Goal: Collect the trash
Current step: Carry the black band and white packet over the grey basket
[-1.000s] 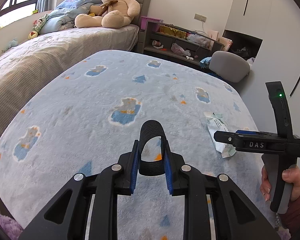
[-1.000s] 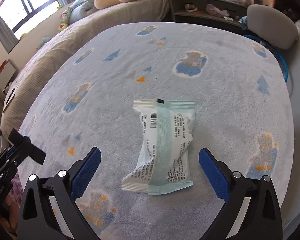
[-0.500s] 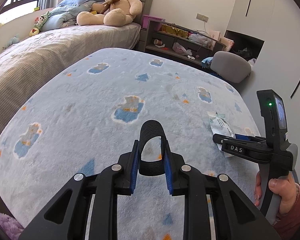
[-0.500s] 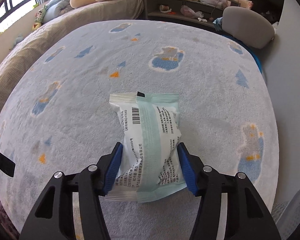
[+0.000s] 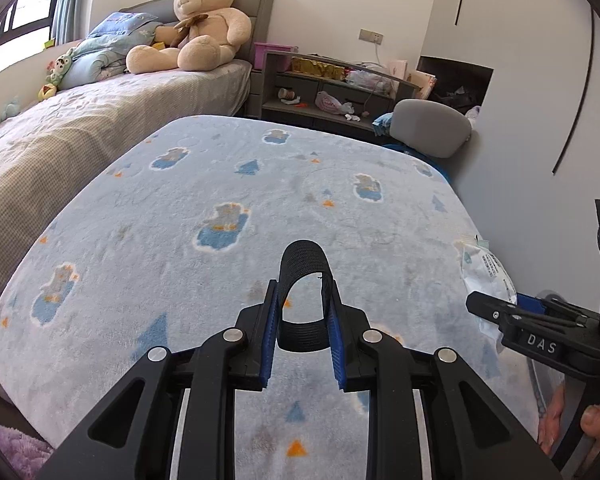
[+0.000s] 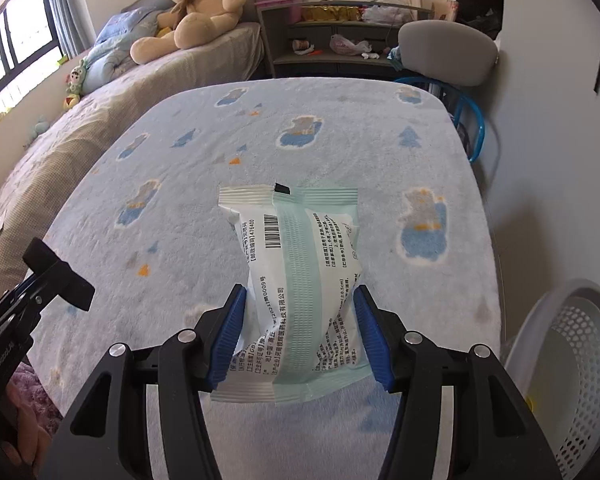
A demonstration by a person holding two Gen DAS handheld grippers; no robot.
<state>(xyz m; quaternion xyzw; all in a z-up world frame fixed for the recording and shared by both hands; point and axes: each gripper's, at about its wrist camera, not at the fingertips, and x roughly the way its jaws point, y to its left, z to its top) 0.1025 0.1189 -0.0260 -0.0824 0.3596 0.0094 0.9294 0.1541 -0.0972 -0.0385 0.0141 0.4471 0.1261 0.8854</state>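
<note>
My right gripper [image 6: 300,332] is shut on a white and pale green printed packet [image 6: 296,264] and holds it lifted above the blue blanket [image 6: 204,160]. The packet [image 5: 488,276] and the right gripper [image 5: 512,316] also show at the right edge of the left wrist view. My left gripper [image 5: 302,334] is shut on a black ribbed band [image 5: 305,268], a loop standing up between the blue pads, held above the blanket [image 5: 220,200].
A white perforated basket [image 6: 576,364] stands on the floor at the lower right, beside the blanket's edge. A grey chair [image 6: 446,48] and a cluttered shelf [image 6: 332,36] are at the back. A bed with a teddy bear [image 5: 196,28] is on the left.
My right gripper closed on the packet and lifted it off the blanket. The left gripper kept the black band and rose a little.
</note>
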